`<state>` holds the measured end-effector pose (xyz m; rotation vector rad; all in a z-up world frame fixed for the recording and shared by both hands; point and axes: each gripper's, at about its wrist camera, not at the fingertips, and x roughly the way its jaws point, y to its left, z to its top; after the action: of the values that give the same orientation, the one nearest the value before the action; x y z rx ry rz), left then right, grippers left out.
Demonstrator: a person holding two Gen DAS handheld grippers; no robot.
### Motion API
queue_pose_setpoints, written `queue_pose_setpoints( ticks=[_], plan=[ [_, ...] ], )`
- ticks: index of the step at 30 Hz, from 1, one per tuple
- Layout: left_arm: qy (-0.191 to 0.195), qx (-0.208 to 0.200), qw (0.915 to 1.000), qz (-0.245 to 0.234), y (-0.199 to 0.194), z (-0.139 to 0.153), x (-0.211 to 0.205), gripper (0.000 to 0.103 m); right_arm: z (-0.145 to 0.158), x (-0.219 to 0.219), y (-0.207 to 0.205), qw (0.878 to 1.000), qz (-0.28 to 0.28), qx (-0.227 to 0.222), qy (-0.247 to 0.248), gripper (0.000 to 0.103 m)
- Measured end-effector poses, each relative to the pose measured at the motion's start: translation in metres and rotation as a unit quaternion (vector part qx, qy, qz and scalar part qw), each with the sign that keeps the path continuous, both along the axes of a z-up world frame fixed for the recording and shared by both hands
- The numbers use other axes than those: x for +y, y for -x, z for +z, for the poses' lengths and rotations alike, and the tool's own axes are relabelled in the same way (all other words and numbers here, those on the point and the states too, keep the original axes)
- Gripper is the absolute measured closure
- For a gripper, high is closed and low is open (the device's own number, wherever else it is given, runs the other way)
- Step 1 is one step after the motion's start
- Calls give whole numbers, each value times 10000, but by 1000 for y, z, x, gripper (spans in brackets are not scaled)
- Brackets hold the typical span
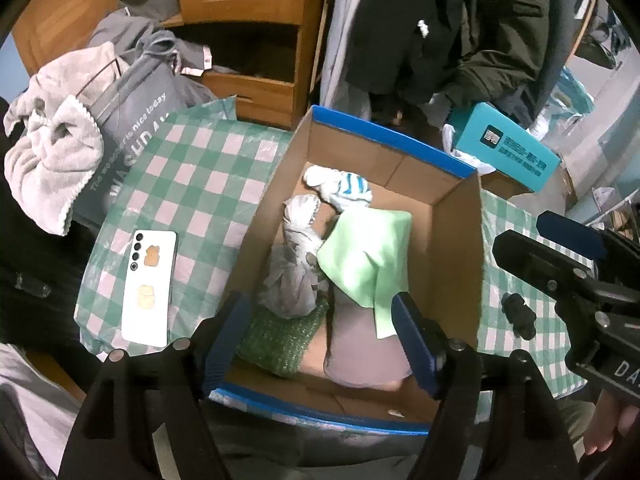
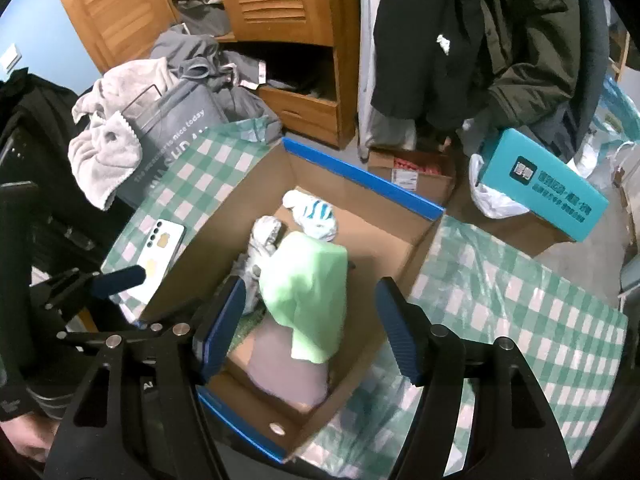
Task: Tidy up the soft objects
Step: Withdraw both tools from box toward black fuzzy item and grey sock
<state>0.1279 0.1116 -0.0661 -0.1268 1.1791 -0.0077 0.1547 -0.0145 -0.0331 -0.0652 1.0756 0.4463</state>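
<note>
Both grippers hang over the cardboard box (image 2: 352,184), L (image 1: 320,332) & R (image 2: 310,328), jaws wide, nothing held. Green cloth (image 2: 308,292) lies in the box right btwn R's fingers (image 2: 224,328), long axis running away from me; R's nearer.

Green cloth (image 2: 308,292) crumpled in box (image 2: 360,184)

Open-topped cardboard box (image 1: 452,240) directly below both grippers: entry from above unobstructed, its walls closing all four sides. Floor mostly taken by a green cloth (image 1: 368,256) and grey bundle (image 1: 296,276); bare cardboard beyond them. A phone (image 1: 150,288) lies left of the left gripper (image 1: 320,336), outside the box, on the checked cloth (image 2: 520,300).
</note>
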Motion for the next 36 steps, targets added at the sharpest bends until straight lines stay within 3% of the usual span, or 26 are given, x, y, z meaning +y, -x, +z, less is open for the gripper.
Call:
queue_pose_setpoints(
  ticks=[9, 21, 36],
  plan=[
    [-135, -70, 9995, -279, 11, 9, -30, 25, 9, -26, 13, 9998, 3, -74, 168, 33],
    [-256, 36, 9969, -744, 15, 6, -82, 25, -2, -88, 23, 9991, -235, 13, 367, 32],
    [-297, 456, 9894, -1346, 13, -31, -165, 23, -43, -176, 26, 9954, -760, 403, 412, 32]
  ],
)
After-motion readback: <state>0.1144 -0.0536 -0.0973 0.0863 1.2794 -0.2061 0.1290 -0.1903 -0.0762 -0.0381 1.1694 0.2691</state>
